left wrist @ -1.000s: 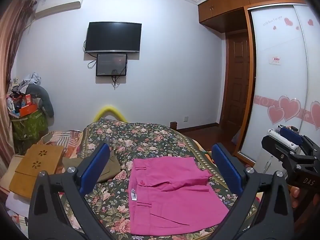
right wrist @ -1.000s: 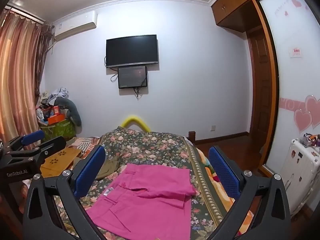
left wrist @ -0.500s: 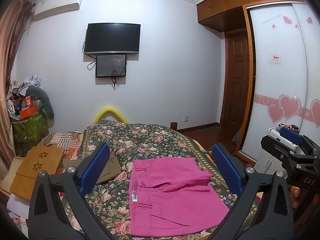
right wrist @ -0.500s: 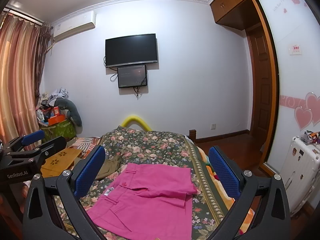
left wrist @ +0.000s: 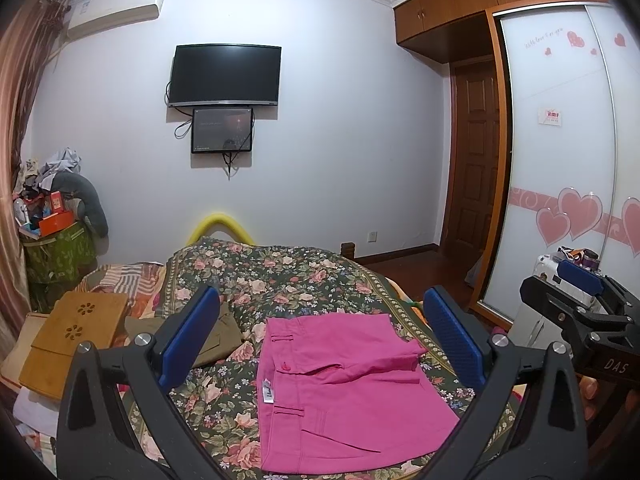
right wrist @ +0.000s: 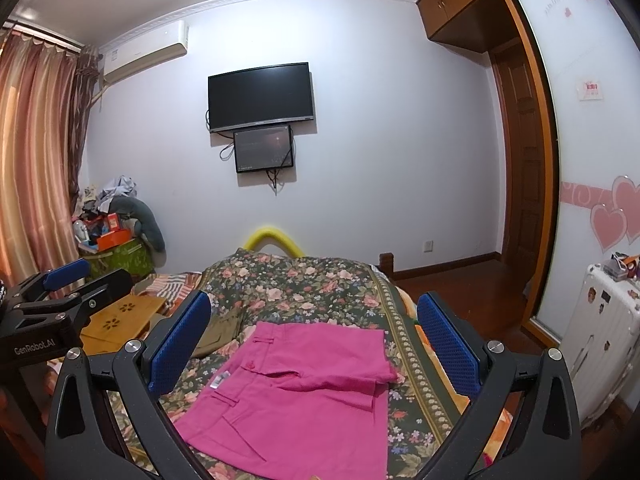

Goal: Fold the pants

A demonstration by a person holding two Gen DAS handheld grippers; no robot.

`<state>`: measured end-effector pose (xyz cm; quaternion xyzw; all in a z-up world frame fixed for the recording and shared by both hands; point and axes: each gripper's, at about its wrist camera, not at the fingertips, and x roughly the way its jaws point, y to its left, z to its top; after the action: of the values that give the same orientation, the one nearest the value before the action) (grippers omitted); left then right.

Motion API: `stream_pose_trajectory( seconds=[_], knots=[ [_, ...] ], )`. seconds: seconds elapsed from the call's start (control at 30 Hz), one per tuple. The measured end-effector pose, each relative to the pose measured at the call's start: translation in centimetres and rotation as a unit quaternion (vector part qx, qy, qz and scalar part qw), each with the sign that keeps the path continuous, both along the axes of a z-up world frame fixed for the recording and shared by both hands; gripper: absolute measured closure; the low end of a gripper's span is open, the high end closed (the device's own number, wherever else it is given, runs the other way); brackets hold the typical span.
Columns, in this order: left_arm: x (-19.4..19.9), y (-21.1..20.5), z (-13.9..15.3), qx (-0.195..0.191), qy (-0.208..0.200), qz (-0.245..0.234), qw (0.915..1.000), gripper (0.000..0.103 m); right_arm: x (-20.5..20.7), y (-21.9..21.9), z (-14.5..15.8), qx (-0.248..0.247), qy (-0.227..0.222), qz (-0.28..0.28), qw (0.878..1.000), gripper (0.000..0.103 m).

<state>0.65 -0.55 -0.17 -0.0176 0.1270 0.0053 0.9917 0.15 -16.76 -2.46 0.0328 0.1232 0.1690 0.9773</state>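
Pants (left wrist: 340,392) in bright pink lie framed between the blue pads of the left hand-held gripper (left wrist: 320,344), whose jaws stand wide apart and hold nothing, raised above the bed (left wrist: 280,272). The right hand-held gripper (right wrist: 314,346) is likewise spread wide and empty, with the same pants (right wrist: 304,396) between its pads. The garment is folded into a compact, roughly rectangular bundle resting flat on the near part of the floral bedspread, its long axis running from the near edge of the bed toward the far end; the waistband, with belt loops and a white label, lies along the bundle's left side. An upper layer is doubled over the far half, its loose edge crossing the bundle slantwise and sticking out a little at the right. Just left of the pants lies an olive-brown garment (left wrist: 216,332), and further left a wooden lap tray (left wrist: 76,340) sits at the bed's left edge. Bare bedspread stretches beyond the pants toward the far end, and the bed's right edge runs close beside them.
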Motion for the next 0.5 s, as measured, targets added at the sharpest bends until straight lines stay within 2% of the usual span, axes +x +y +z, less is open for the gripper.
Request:
stream_pose_trajectory(
  seconds=[0.5],
  knots=[
    [0.64, 0.04, -0.31, 0.001, 0.007, -0.001, 1.0000, 0.000, 0.26, -0.36, -0.02, 0.004, 0.008, -0.002, 1.000, 0.000]
  ],
)
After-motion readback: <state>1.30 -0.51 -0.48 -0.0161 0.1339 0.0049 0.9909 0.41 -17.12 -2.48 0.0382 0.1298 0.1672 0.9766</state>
